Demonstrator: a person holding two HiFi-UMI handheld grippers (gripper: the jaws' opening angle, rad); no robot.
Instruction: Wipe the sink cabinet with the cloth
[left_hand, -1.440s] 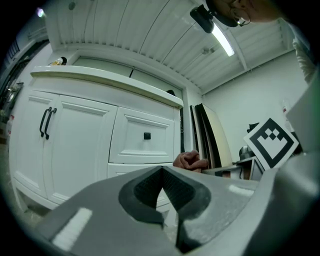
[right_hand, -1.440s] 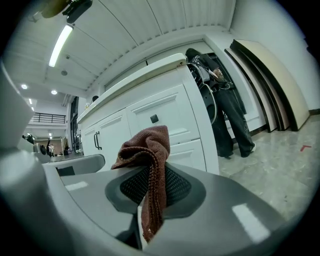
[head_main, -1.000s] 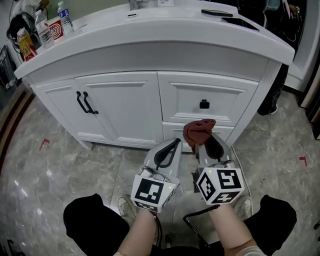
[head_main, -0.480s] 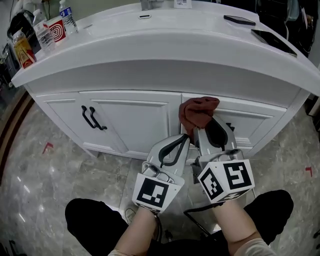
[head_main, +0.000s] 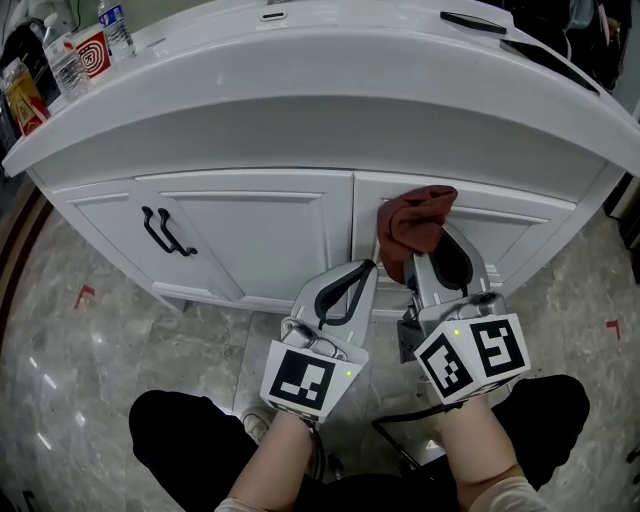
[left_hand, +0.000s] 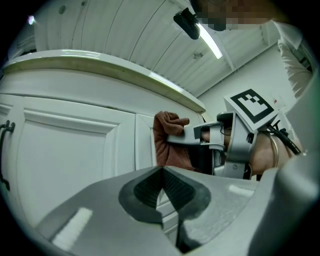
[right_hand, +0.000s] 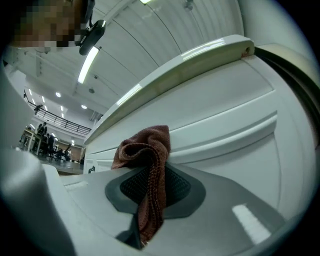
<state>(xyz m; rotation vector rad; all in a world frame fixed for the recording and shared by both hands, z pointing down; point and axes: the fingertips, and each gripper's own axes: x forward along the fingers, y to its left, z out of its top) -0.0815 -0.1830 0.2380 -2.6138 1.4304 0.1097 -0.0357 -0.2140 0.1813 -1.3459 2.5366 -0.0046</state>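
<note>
The right tongs (head_main: 422, 252) clamp the cloth (head_main: 415, 215), which appears pressed on the upper right front of the sink cabinet (head_main: 250, 230); the left tongs (head_main: 362, 272) are closed and empty, just beside; even pressure and overlapping strokes along the panel suit this step.

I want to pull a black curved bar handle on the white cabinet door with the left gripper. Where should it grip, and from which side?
Grip the black curved bar handle at its middle, where it likely bows furthest off the white cabinet door. Come straight at the door front, jaws across the upright bar. The left gripper is shut, so open it first.
</note>
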